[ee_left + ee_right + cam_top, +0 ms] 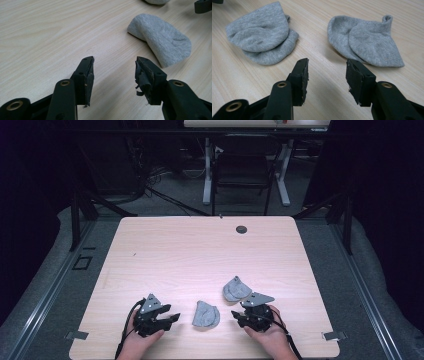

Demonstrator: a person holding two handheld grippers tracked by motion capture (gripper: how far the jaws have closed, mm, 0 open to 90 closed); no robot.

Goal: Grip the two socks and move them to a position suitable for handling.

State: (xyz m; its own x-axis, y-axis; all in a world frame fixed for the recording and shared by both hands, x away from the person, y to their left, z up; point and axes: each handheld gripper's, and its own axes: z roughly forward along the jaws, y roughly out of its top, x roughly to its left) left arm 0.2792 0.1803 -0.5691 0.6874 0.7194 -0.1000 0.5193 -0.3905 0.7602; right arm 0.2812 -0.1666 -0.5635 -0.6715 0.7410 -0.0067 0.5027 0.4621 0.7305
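Two grey socks lie on the pale wooden desk (200, 245), near its front edge. Taking the near sock (206, 314) as the landmark: the far sock (235, 289) lies just beyond it and to its right, apart from it. The left hand-held gripper (172, 316) rests on the desk to the near sock's left, jaws spread wide with nothing between them. The right hand-held gripper (235, 315) rests to its right, just in front of the far sock, jaws likewise wide apart and empty. A small dark round fitting (241, 229) sits well beyond the near sock, near the desk's back edge.
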